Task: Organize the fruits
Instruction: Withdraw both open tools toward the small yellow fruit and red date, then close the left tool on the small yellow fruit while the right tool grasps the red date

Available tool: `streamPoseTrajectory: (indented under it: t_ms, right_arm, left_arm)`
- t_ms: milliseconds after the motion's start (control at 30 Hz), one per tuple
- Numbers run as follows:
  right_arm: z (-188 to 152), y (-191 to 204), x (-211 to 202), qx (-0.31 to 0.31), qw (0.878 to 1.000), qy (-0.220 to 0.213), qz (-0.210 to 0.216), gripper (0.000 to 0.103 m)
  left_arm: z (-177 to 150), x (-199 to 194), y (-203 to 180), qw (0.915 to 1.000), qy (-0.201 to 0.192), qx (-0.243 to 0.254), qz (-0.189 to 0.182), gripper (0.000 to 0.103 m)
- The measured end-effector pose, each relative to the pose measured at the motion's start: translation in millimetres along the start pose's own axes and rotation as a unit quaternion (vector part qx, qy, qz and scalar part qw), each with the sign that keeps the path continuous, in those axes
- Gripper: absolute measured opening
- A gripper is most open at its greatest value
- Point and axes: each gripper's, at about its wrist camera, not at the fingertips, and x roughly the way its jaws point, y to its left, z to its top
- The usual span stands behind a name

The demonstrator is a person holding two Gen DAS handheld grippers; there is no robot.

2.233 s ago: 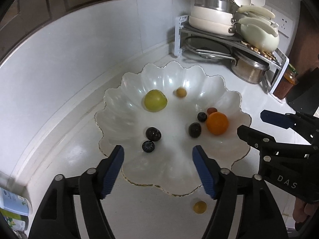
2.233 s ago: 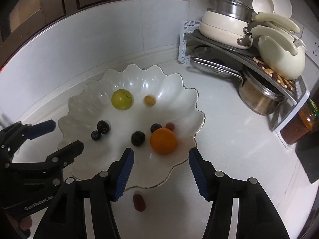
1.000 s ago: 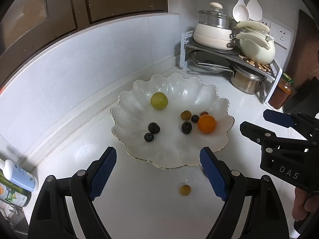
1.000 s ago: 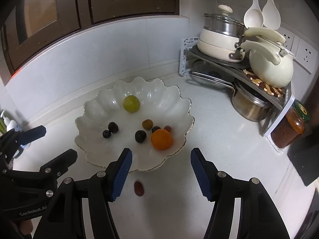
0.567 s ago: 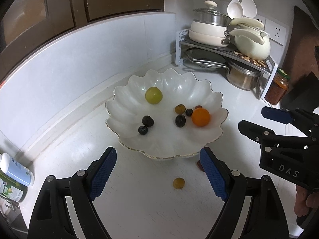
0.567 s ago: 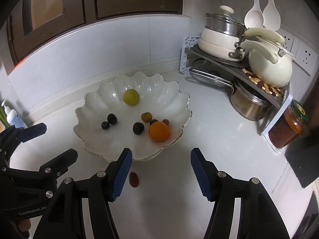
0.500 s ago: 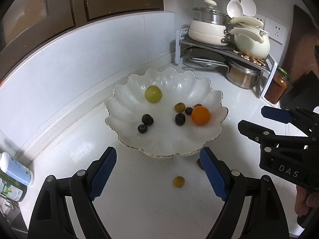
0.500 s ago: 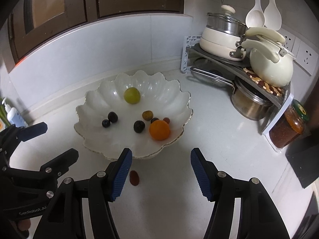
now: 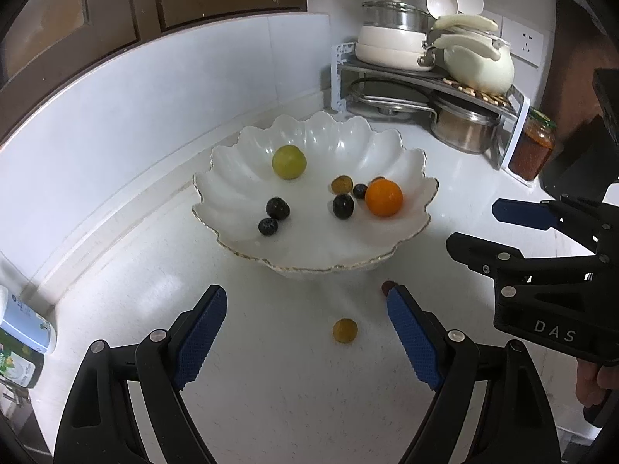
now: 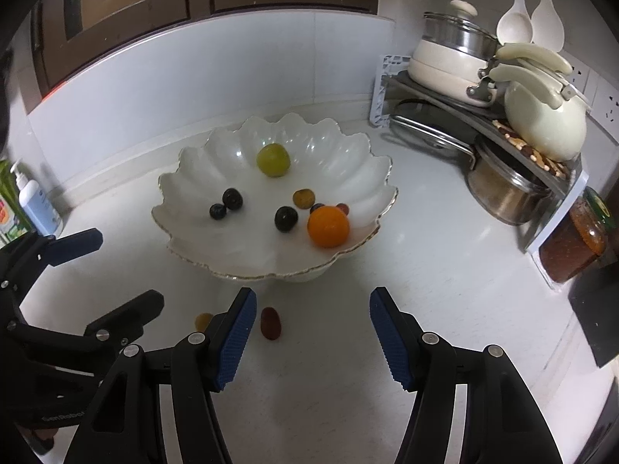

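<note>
Currently, scalloped white bowl — holds an orange, a green fruit, dark berries. Two strays lie on the counter just in front of the bowl — yellow berry, red berry. Left gripper and right gripper hover near the bowl's front rim, both spread wide, empty.

White scalloped bowl holding orange, green fruit, dark berries; yellow-brown fruit, red fruit outside on counter.
</note>
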Motion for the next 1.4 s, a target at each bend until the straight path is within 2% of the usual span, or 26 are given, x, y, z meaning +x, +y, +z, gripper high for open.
streamPoseTrajectory:
  t_ms: [233, 667, 833, 1400]
  right_arm:
    - [-8.7, 2.4, 10.7, -0.01, 1.0, 0.008, 0.009, 0.062]
    - [-22.3, 5.2, 34.8, -0.029, 0.999, 0.021, 0.029, 0.062]
    - [-27.2, 4.9, 45.2, -0.038, 0.998, 0.027, 0.036, 0.062]
    - [-33.3, 11.2, 65.9, -0.073, 0.995, 0.025, 0.07, 0.061]
  left_arm:
    - [-12.5, 9.0, -1.5, 1.0, 0.003, -0.003, -0.008, 0.085]
    - [-26.4, 30.9, -13.0, 0.9997, 0.002, 0.02, -0.015, 0.067]
    - [-32.4, 40.7, -14.7, 0.9997, 0.006, 0.02, -0.015, 0.066]
    - [-46.6, 69.6, -26.6, 0.9987, 0.029, 0.03, -0.029, 0.048]
